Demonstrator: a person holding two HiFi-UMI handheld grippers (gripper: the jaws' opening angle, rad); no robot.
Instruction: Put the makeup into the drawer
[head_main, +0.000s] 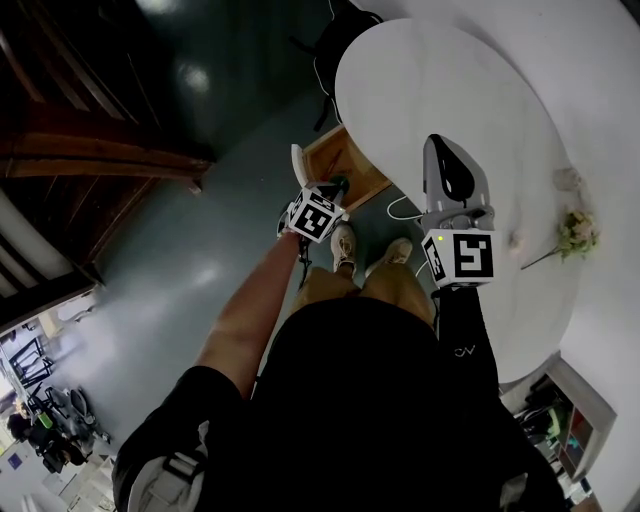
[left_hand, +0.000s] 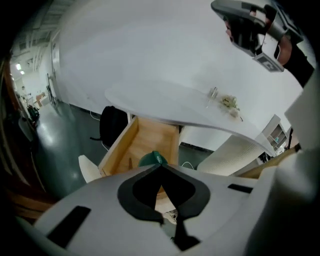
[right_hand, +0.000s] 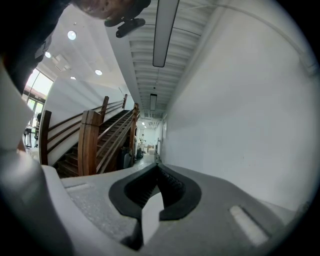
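Left gripper closed, with the green makeup item apparently pinched at its tips, just above the front edge of the open wooden drawer, which is pulled out from under the white bench. The item is best carried further in over the drawer and lowered between its walls before being released, so that the rim is not struck. Right gripper closed and empty, well above the drawer.

The person wears a black top, tan shorts and pale lace-up sneakers — plus a long black sleeve with a small white logo. The left gripper and right gripper are matte grey with black pads — each bears a white marker cube.
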